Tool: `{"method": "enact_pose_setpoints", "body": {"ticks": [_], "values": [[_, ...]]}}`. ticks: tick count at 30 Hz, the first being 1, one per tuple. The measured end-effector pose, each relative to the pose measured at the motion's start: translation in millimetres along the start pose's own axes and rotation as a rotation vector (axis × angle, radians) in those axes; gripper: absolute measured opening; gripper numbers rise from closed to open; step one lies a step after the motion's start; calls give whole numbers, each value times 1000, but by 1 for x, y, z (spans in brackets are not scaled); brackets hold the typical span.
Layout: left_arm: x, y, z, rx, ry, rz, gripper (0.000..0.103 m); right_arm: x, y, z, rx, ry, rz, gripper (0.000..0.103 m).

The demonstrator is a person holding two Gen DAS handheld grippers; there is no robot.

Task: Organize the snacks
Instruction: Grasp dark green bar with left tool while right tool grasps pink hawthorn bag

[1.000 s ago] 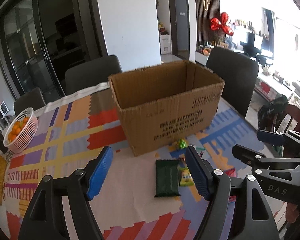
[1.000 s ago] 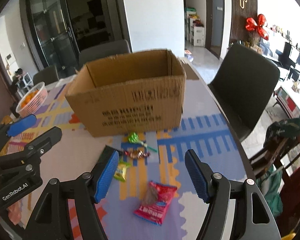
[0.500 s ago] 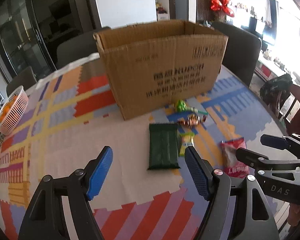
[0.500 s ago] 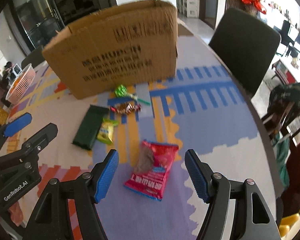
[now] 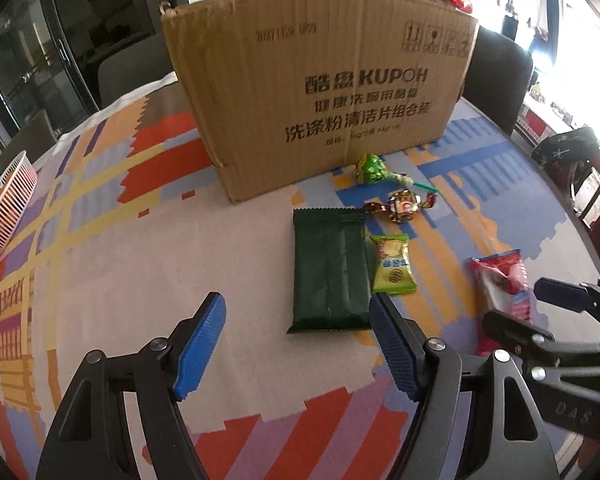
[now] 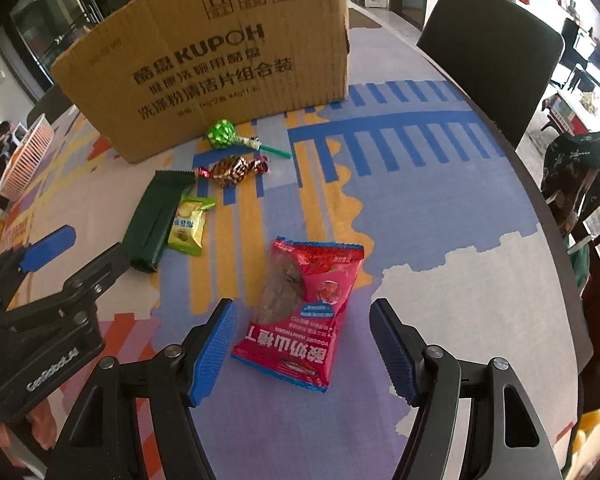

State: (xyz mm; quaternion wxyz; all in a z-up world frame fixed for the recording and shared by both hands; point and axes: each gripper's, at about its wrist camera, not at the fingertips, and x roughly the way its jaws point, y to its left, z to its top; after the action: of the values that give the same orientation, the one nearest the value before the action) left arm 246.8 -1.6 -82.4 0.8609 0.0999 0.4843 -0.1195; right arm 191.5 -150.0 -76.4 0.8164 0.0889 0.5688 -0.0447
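A cardboard box (image 5: 320,92) stands on the table, also in the right wrist view (image 6: 220,64). In front of it lie a green lollipop (image 5: 374,170), a foil candy (image 5: 402,205), a dark green packet (image 5: 329,276), a small yellow-green packet (image 5: 392,266) and a red hawthorn packet (image 6: 304,316). My left gripper (image 5: 300,340) is open, low over the table just short of the dark green packet. My right gripper (image 6: 304,350) is open, its fingers on either side of the near end of the red packet (image 5: 504,284).
A patterned cloth (image 5: 120,248) covers the table. A white basket of oranges (image 5: 4,208) stands at the far left edge. Dark chairs (image 6: 496,52) stand behind the box and to the right. The rounded table edge (image 6: 556,216) runs along the right.
Both grippers have dropped lower and moved forward toward the snacks. The box now looms above the view and the packets are much closer. Both stay open.
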Motion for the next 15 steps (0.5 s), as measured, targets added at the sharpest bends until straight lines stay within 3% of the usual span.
{"method": "enact_pose_setpoints", "body": {"ticks": [15], "values": [[35, -5, 19, -28, 47, -31, 74, 13, 7, 0, -40, 7, -67, 63]]}}
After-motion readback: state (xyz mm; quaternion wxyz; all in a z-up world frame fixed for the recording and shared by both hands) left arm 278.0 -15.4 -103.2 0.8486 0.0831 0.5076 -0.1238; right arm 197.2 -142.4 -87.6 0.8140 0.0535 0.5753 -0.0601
